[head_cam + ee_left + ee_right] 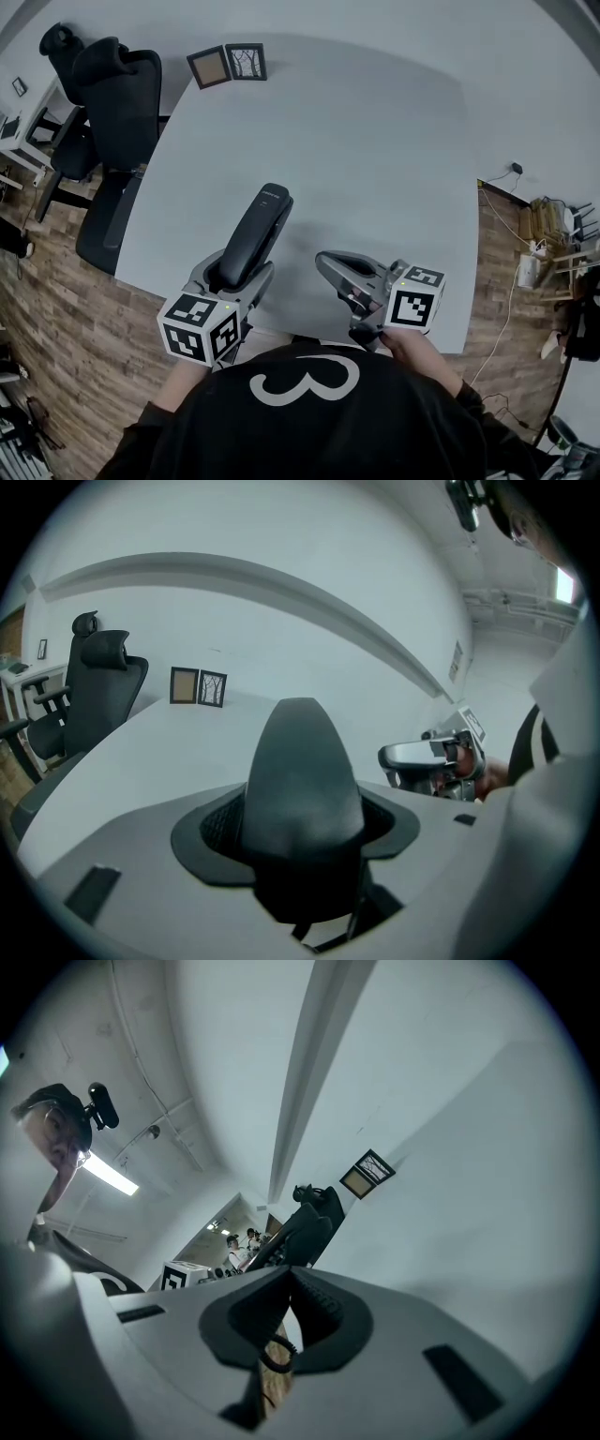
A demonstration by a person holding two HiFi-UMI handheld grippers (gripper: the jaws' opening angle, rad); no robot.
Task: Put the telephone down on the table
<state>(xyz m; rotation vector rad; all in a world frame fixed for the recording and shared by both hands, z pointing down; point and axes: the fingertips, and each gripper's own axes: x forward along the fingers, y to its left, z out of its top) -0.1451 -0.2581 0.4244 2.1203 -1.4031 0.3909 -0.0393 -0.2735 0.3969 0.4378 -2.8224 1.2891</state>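
Observation:
A dark grey telephone (255, 234) handset lies lengthwise between the jaws of my left gripper (234, 274), which is shut on its near end. The handset points away from me over the near left part of the white table (375, 141); I cannot tell whether its far tip touches the top. In the left gripper view the telephone (302, 780) fills the gap between the pads. My right gripper (328, 263) hovers over the table's near edge, jaws together with nothing in them; in its own view the right gripper (286, 1307) has its pads meeting. The telephone (298, 1234) shows beyond them.
Two small picture frames (227, 65) stand at the table's far left corner. A black office chair (112, 122) sits just off the left edge. Cables and a power strip (530, 267) lie on the wooden floor to the right.

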